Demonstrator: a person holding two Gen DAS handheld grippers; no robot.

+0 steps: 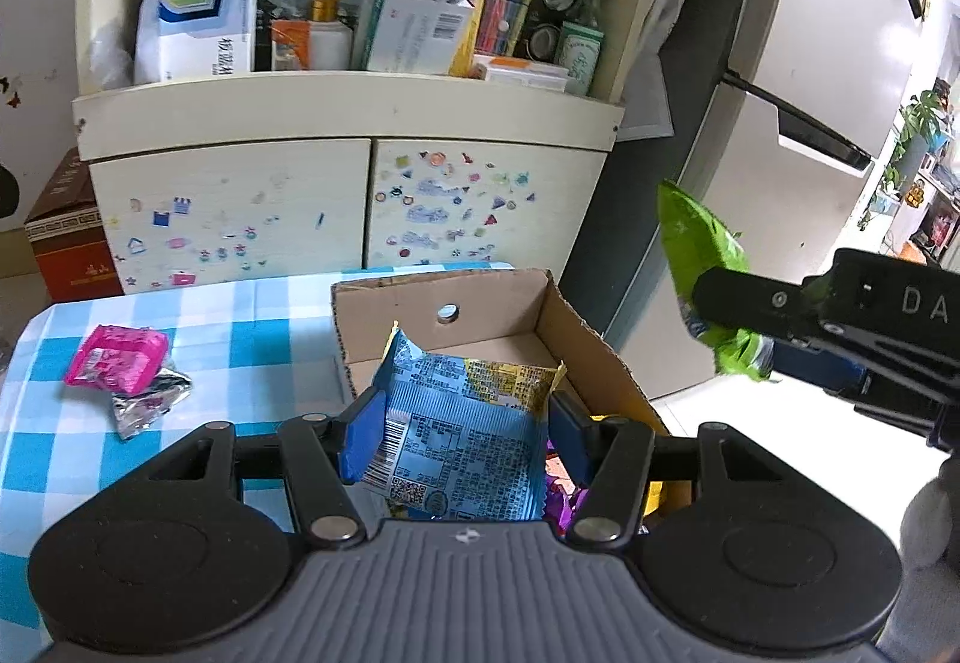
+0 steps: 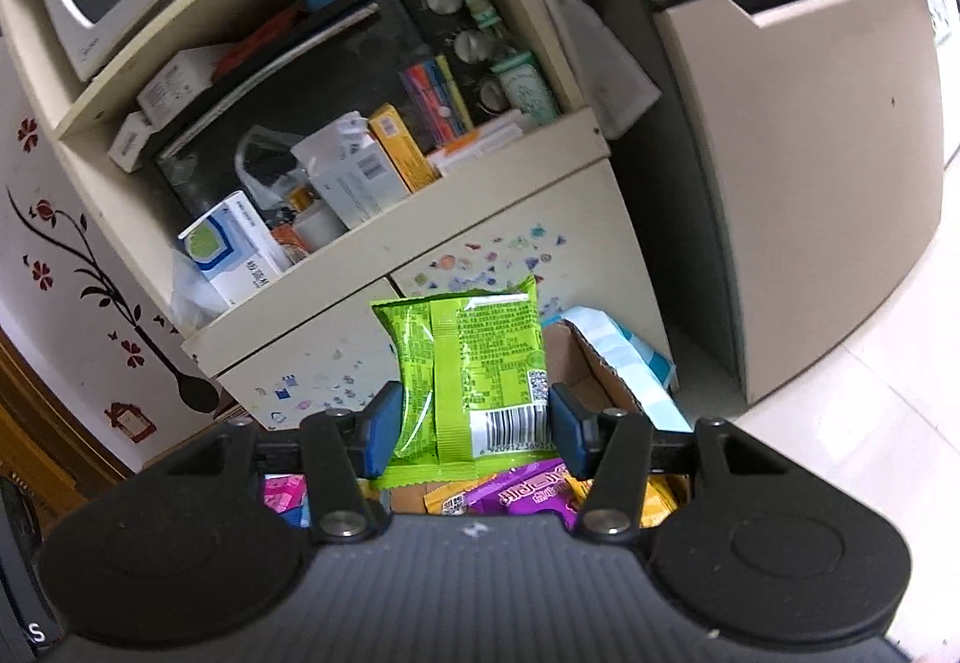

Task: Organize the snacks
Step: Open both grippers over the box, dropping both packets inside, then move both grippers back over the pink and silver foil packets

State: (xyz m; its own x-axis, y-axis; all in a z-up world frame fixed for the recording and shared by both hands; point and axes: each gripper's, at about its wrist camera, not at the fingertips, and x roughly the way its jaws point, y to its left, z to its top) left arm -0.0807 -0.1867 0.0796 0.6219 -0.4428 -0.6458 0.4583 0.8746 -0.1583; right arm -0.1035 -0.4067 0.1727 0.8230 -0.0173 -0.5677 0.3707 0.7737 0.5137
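Left wrist view shows the left gripper [image 1: 462,432] clamping a blue snack packet [image 1: 456,435] between its blue pads, held over the open cardboard box [image 1: 600,363] on the blue-checked tablecloth [image 1: 264,315]. A pink packet [image 1: 117,354] and a silver wrapper [image 1: 150,396] lie together on the cloth, left of the box. Right wrist view: the right gripper [image 2: 471,429] pinches a green snack packet [image 2: 468,369] upright above the box [image 2: 591,369], where purple [image 2: 528,492] and, it seems, yellow packets [image 2: 651,501] lie beneath.
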